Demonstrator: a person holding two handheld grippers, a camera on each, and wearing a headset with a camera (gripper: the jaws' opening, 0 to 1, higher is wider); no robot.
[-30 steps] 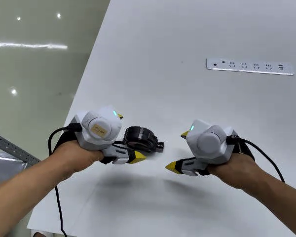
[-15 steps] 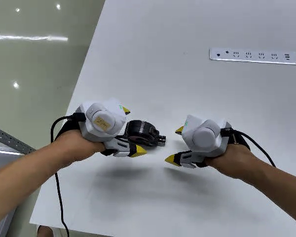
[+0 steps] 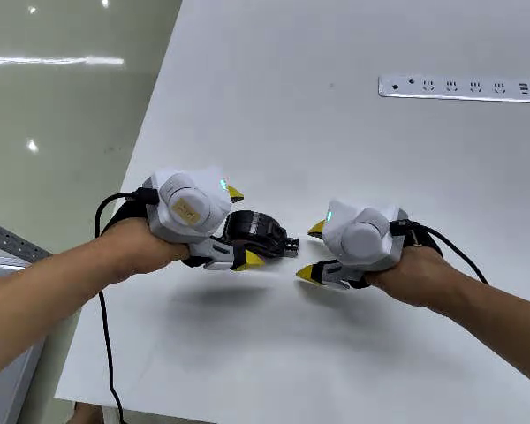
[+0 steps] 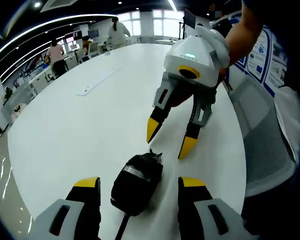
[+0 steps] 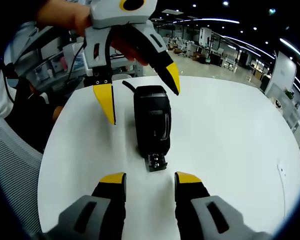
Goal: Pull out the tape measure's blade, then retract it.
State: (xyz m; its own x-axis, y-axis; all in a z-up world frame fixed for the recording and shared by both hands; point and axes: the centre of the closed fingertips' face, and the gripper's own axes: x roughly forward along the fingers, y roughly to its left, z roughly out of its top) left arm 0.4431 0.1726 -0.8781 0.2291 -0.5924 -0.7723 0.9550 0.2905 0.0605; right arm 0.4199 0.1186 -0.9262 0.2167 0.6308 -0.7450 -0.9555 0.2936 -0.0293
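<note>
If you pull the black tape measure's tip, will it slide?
Probably, unless gripped: the tape measure sits on a smooth white table between the left gripper's open jaws. Its chunky case looks hard, so likely stiff, not squashy.

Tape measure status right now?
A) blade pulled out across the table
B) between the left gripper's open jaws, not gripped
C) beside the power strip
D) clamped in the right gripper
B: the tape measure sits between the jaws of the left gripper with a gap on each side. The right gripper is open just short of its hook end, and the blade is in.
</note>
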